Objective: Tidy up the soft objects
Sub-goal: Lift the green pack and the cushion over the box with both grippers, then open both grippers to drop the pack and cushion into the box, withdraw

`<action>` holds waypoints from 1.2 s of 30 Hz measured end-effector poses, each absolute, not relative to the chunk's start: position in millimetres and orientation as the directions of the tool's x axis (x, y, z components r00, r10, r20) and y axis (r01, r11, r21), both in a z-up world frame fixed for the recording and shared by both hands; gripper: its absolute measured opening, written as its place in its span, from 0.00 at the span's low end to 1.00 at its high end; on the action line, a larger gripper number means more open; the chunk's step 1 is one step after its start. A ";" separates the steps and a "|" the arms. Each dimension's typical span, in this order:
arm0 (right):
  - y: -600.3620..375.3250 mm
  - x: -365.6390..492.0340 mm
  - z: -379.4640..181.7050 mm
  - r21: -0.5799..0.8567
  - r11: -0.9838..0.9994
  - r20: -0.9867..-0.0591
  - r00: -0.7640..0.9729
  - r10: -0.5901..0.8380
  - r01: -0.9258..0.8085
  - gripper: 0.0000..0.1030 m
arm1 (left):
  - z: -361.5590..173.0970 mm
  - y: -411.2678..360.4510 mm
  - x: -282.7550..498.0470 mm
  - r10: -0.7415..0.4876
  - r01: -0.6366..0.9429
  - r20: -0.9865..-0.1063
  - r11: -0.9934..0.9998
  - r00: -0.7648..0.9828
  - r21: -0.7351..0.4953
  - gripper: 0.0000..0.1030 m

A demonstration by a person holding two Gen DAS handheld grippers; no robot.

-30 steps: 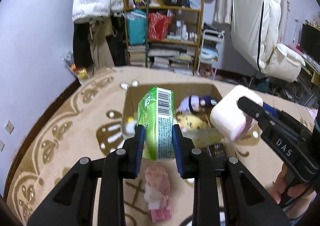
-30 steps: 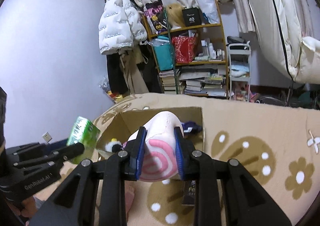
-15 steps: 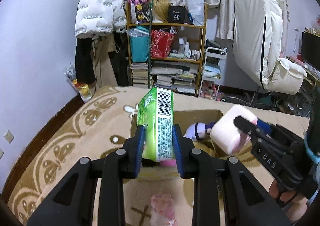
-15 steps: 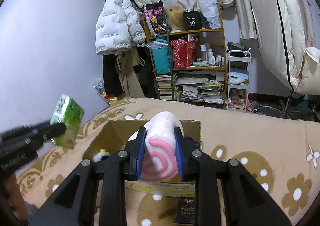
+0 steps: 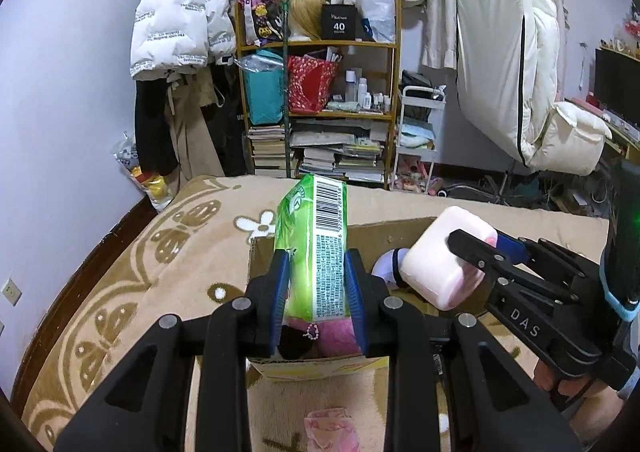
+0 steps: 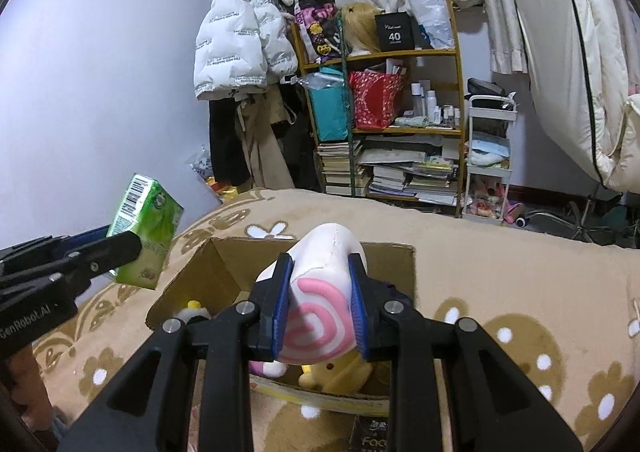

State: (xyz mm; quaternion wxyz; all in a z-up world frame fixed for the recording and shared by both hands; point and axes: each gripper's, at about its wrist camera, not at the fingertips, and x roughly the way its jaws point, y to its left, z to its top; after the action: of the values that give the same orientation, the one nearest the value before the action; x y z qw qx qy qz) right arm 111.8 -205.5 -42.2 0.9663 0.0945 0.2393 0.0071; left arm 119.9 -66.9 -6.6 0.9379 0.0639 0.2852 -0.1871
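Note:
My left gripper is shut on a green tissue pack with a barcode and holds it upright above the near left part of an open cardboard box. My right gripper is shut on a white plush roll with a pink swirl over the same box. The roll also shows in the left wrist view, and the tissue pack in the right wrist view. Plush toys lie inside the box: a yellow one and a pink one.
The box stands on a beige patterned carpet. A pink packet lies on the carpet in front of the box, a dark flat pack beside it. A cluttered shelf, hanging coats and a white cart stand behind.
Both grippers have risen and come forward over the box with their loads still held. The box sits lower and closer in both views.

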 end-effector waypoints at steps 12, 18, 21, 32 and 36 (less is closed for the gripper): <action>-201.6 125.8 -59.7 0.181 0.983 -0.498 0.861 0.099 -0.008 0.29 | -31.1 -69.6 141.2 -0.321 0.392 -0.608 0.920 0.726 -0.017 0.26; -204.7 128.2 -70.0 0.197 0.980 -0.524 0.845 0.104 0.001 0.31 | -42.0 -67.8 149.5 -0.312 0.381 -0.647 0.924 0.695 -0.036 0.27; -205.9 128.5 -73.4 0.211 0.977 -0.536 0.837 0.112 0.005 0.32 | -47.5 -66.1 153.0 -0.304 0.371 -0.669 0.928 0.678 -0.046 0.28; -209.2 128.9 -77.2 0.244 0.970 -0.546 0.826 0.139 -0.002 0.36 | -59.2 -63.7 157.6 -0.272 0.356 -0.704 0.934 0.657 -0.029 0.29; -207.9 127.5 -77.7 0.250 0.968 -0.540 0.829 0.148 -0.010 0.37 | -60.2 -62.3 157.3 -0.259 0.348 -0.712 0.937 0.653 -0.022 0.30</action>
State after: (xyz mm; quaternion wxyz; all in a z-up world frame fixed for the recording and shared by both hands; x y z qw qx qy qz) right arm 127.5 -207.9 -77.7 0.9488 0.1191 0.2896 0.0419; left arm 157.3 -62.3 -60.2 0.9072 0.0581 0.3816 -0.1673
